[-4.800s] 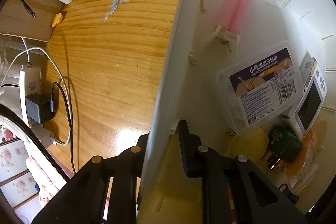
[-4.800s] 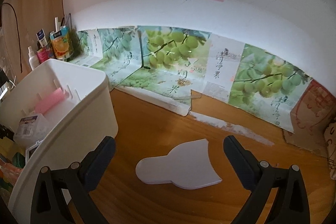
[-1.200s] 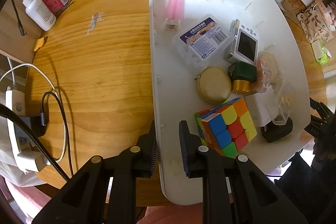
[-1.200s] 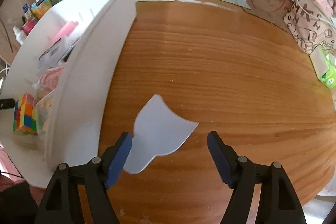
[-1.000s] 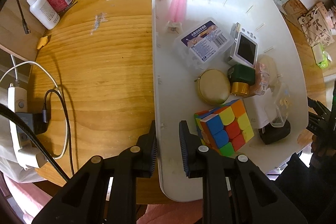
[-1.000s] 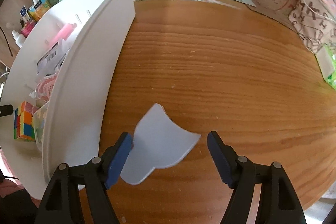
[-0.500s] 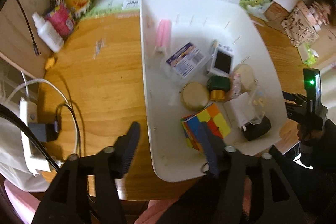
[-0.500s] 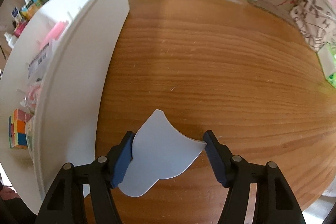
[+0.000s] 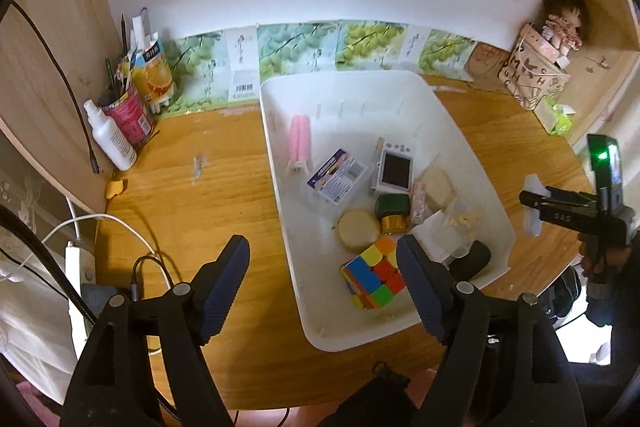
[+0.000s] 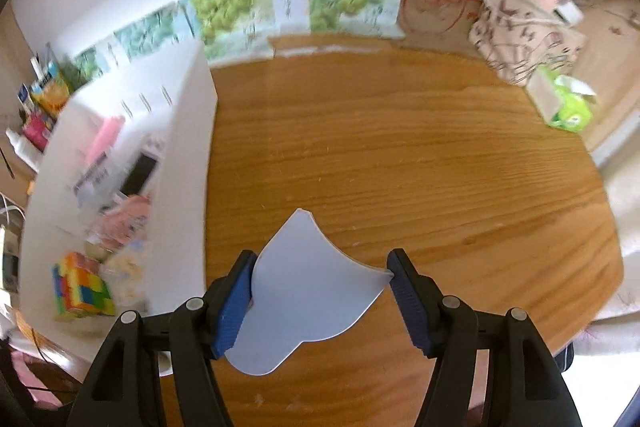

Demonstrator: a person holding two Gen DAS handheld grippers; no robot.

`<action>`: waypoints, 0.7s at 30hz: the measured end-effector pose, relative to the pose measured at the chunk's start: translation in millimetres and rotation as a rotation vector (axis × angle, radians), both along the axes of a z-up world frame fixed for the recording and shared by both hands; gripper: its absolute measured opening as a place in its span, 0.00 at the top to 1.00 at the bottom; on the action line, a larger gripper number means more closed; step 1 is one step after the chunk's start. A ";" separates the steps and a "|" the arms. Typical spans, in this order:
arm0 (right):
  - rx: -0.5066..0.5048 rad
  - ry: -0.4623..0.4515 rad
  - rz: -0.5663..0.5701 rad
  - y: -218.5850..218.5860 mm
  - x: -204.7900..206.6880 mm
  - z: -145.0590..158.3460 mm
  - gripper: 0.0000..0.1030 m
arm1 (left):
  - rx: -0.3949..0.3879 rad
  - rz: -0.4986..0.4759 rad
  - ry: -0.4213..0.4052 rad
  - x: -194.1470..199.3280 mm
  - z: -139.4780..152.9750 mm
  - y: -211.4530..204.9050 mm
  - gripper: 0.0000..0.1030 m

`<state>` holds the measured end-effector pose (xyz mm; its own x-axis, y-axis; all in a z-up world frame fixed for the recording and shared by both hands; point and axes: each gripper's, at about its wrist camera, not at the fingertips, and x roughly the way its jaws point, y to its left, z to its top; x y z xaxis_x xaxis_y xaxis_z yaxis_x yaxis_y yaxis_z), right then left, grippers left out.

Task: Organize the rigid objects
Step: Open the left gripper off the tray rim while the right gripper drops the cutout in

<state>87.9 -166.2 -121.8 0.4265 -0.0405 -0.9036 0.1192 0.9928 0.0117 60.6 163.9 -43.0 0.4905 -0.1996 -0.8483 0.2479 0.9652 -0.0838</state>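
A white plastic bin (image 9: pixel 340 77) stands on the wooden desk and holds a colour cube (image 9: pixel 372 279), a pink roller (image 9: pixel 300 141), a blue-labelled clear box (image 9: pixel 338 175), a small screen device (image 9: pixel 394 169), a round tin (image 9: pixel 358 229) and a black charger (image 9: pixel 474 259). My left gripper (image 9: pixel 322 247) hovers above the bin's near left wall. Its jaws are opening and touch nothing. My right gripper (image 10: pixel 322 259) is shut on a flat white divider plate (image 10: pixel 312 287), held off the desk to the right of the bin (image 10: pixel 188 147).
A white bottle (image 9: pixel 112 139) and a pen can (image 9: pixel 128 115) stand at the back left. A power strip with cables (image 9: pixel 76 267) lies at the left edge. A patterned bag (image 10: pixel 524 27) and a green tissue pack (image 10: pixel 568 107) sit at the back right.
My left gripper let go of the bin wall, opened wide and rose. My right gripper closed on the white plate and lifted it off the desk.
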 end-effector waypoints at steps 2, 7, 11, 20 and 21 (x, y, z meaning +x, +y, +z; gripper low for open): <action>0.011 -0.018 -0.008 5.5 -3.5 13.2 0.35 | -0.014 -0.022 -0.028 -5.2 3.2 -3.3 0.23; 0.048 -0.043 0.000 32.0 -14.5 38.4 0.35 | 0.057 0.012 -0.138 -19.4 13.0 -13.3 0.23; 0.092 -0.053 0.057 58.5 -22.0 49.2 0.35 | 0.065 0.028 -0.196 -29.0 20.1 -17.1 0.23; 0.177 -0.127 0.232 97.0 -18.6 65.3 0.35 | 0.063 0.073 -0.292 -53.3 34.5 -31.9 0.21; 0.192 -0.146 0.257 97.4 -17.2 67.7 0.34 | 0.067 0.094 -0.306 -56.6 36.6 -35.9 0.19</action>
